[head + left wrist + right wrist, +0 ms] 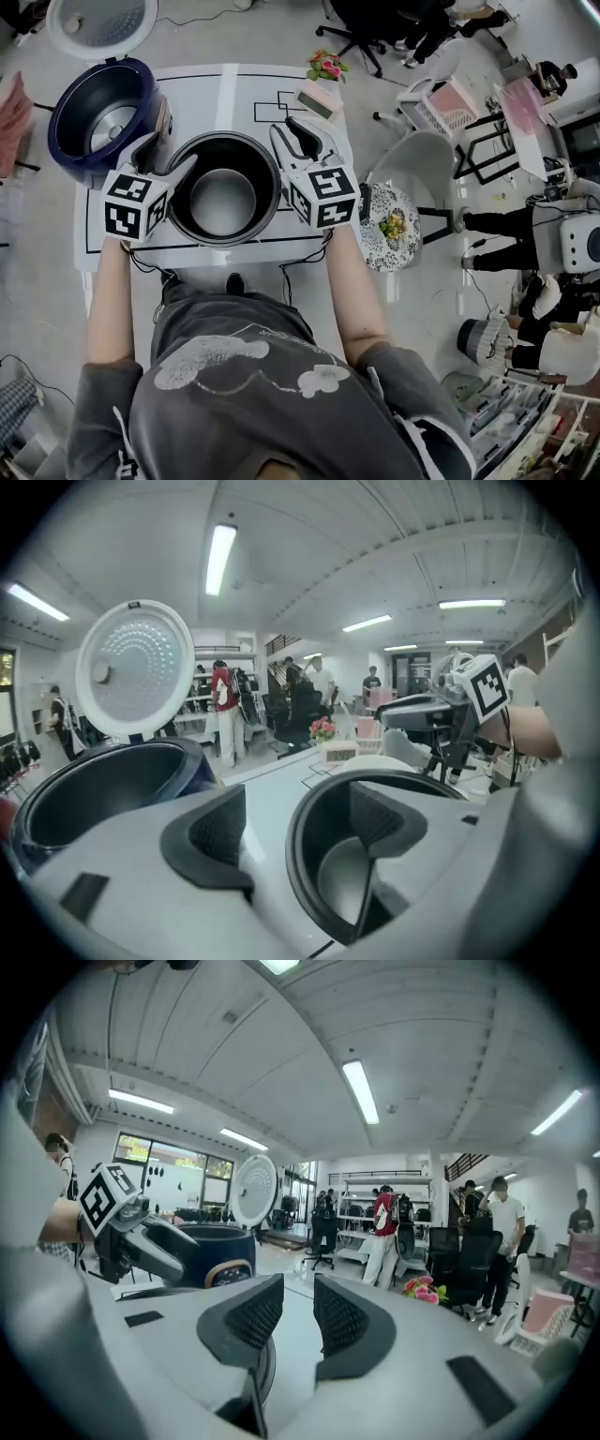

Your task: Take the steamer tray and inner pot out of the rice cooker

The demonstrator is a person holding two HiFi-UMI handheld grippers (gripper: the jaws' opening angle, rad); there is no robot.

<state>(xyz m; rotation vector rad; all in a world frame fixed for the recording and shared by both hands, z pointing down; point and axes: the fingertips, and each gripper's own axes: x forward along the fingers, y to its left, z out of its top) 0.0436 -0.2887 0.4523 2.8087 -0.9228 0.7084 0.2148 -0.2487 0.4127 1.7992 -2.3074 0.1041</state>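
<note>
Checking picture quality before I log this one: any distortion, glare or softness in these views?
Head view: evenly lit, muted colour, sharp on the inner pot. Left gripper view: heavy fisheye bending, dark corners, ceiling lamp blown out, foreground slightly soft. Right gripper view: same fisheye and dark corners, strip light glaring overhead.

The inner pot (pixel 223 202) fills the middle of the white table (pixel 234 89). The left gripper (pixel 169 157) stands with its jaws apart astride the pot's left rim and the right gripper (pixel 292 129) is close at its right rim, so both flanks are taken. At upper left the open rice cooker (pixel 66 103) and its raised lid (pixel 101 23) block the way. Bare tabletop runs above the pot to the clock (pixel 319 98) and flowers (pixel 326 66). A white chair (pixel 422 159) crowds the right edge.
</note>
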